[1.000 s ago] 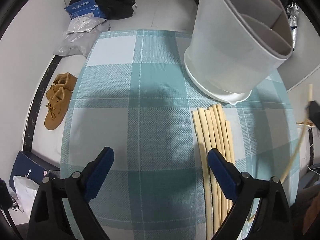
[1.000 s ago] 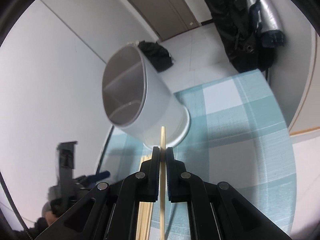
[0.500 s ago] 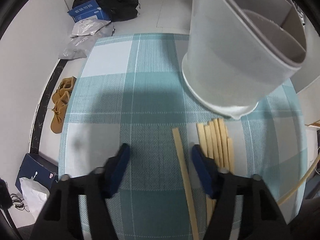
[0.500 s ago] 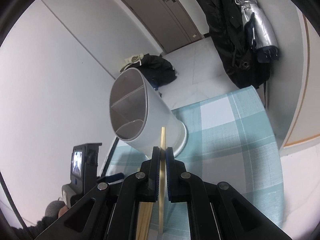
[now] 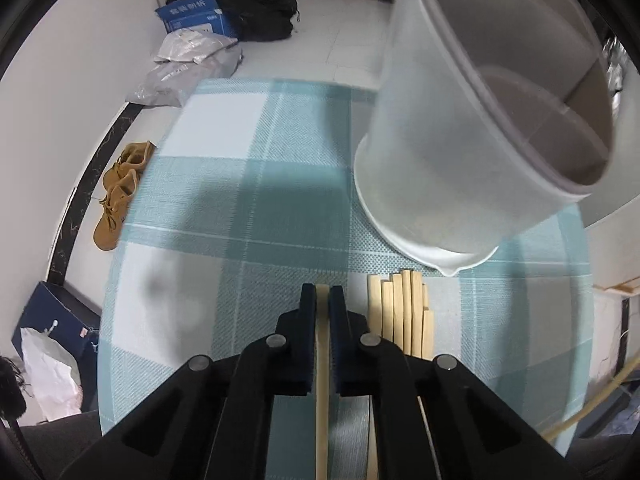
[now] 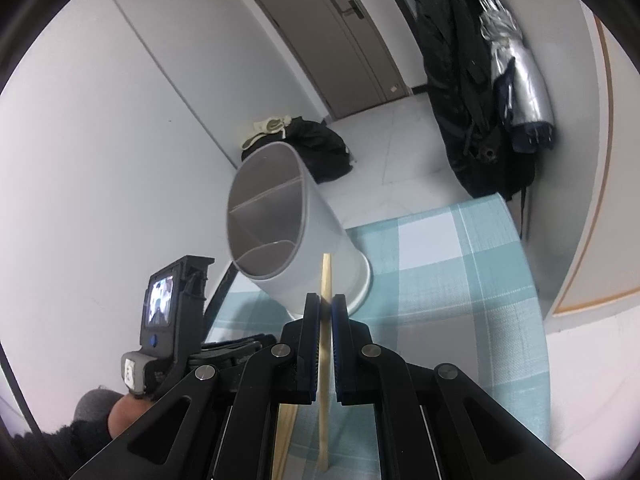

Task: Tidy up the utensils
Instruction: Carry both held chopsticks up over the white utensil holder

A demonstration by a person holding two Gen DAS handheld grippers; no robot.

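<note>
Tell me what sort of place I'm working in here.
Probably a home entryway or living room. A grey interior door, dark coats hanging on the wall and tan suede shoes on the floor suggest it. The work surface is a teal checked tablecloth.

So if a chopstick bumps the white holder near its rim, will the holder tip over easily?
Possibly. The white holder is tall over a narrow base and shows nothing inside, so it is probably light. Its wider saucer-like foot on the checked cloth should steady it somewhat.
</note>
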